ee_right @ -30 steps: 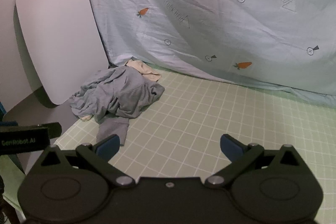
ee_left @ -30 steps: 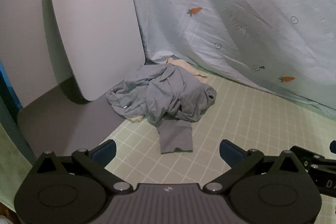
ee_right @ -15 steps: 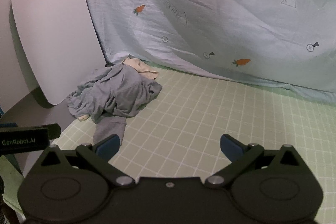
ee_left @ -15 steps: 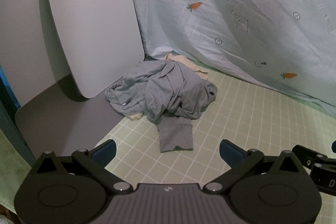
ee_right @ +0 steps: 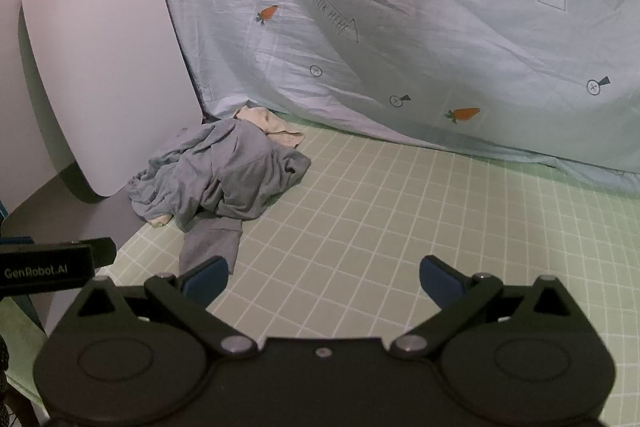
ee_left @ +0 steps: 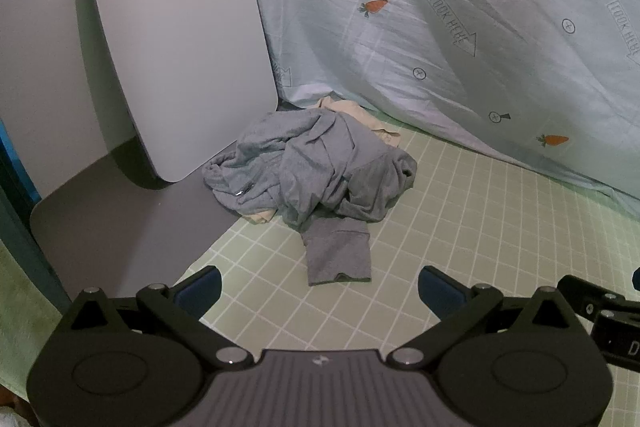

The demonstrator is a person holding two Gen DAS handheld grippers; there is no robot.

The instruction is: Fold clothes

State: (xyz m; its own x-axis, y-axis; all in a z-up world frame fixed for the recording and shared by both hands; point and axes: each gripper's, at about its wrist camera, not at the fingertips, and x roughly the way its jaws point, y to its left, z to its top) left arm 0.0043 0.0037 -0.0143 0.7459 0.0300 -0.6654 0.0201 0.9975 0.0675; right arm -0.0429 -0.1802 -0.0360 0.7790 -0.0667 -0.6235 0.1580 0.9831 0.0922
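Observation:
A crumpled grey garment (ee_left: 316, 167) lies in a heap on the green checked cloth (ee_left: 460, 227), one sleeve end pointing toward me. A cream garment (ee_left: 360, 111) lies partly under it at the back. The heap also shows in the right wrist view (ee_right: 224, 175), with the cream garment (ee_right: 268, 121) behind it. My left gripper (ee_left: 320, 291) is open and empty, just short of the sleeve end. My right gripper (ee_right: 322, 277) is open and empty, to the right of the heap; its left finger sits near the sleeve end.
A white rounded board (ee_left: 176, 39) leans against the wall left of the heap. A pale blue sheet with carrot prints (ee_left: 460, 27) hangs behind. Grey table surface (ee_left: 120, 227) shows left of the cloth. The other gripper shows at the frame edge (ee_right: 48, 269).
Both grippers have moved slightly forward and closer to the heap. The clothes have not moved and both jaws stay open.

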